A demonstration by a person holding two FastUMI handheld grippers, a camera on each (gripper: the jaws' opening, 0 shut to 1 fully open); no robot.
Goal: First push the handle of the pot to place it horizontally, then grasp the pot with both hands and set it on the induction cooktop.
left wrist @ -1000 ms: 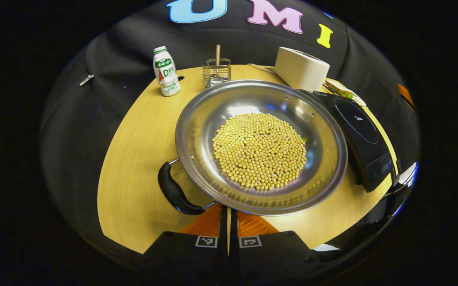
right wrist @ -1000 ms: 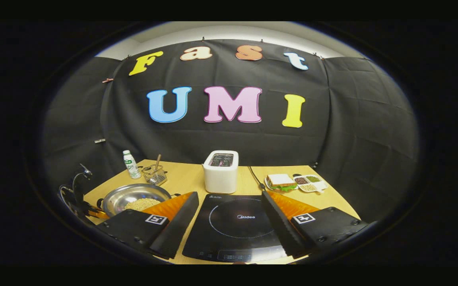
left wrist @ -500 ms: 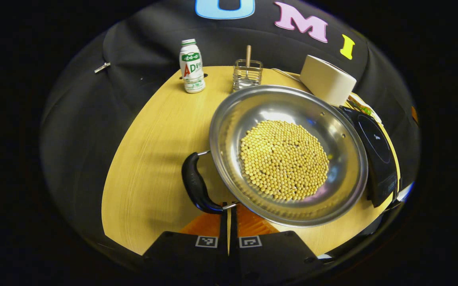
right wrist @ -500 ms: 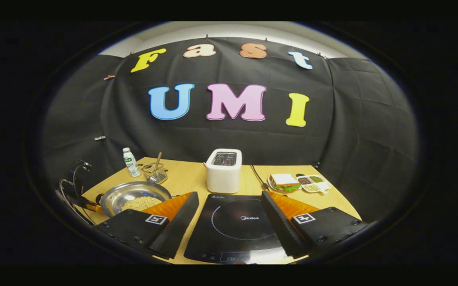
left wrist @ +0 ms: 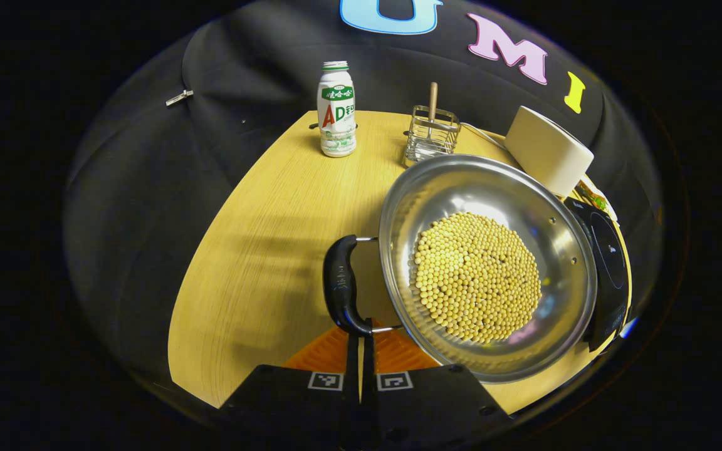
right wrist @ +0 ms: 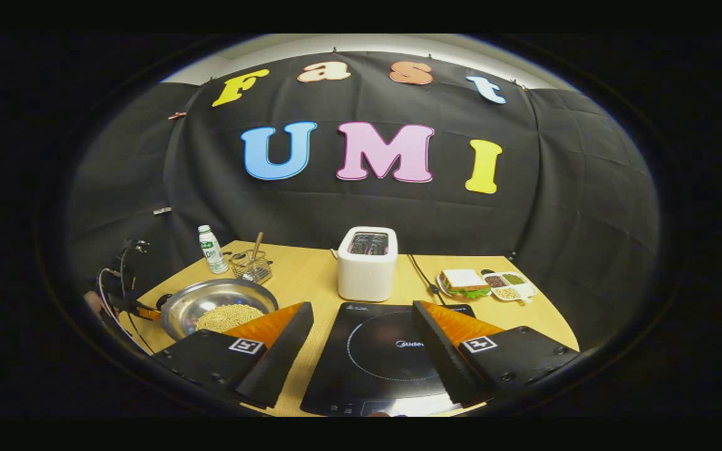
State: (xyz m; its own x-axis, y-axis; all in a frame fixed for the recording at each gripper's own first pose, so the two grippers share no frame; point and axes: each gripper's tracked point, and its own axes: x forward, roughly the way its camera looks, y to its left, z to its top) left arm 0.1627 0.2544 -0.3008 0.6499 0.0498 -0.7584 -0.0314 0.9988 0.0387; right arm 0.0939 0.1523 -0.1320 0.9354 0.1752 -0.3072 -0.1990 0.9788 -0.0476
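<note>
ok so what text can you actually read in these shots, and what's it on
bottle: printed label, left unread.
induction cooktop: small brand mark on the glass, cut off by a finger of the right gripper, too small to read surely.
left gripper and right gripper: square coded markers on the fingers, no words.

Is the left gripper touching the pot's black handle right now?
Touching. In the left gripper view, the closed left gripper tips meet the lower end of the pot's handle, with no gap visible.
</note>
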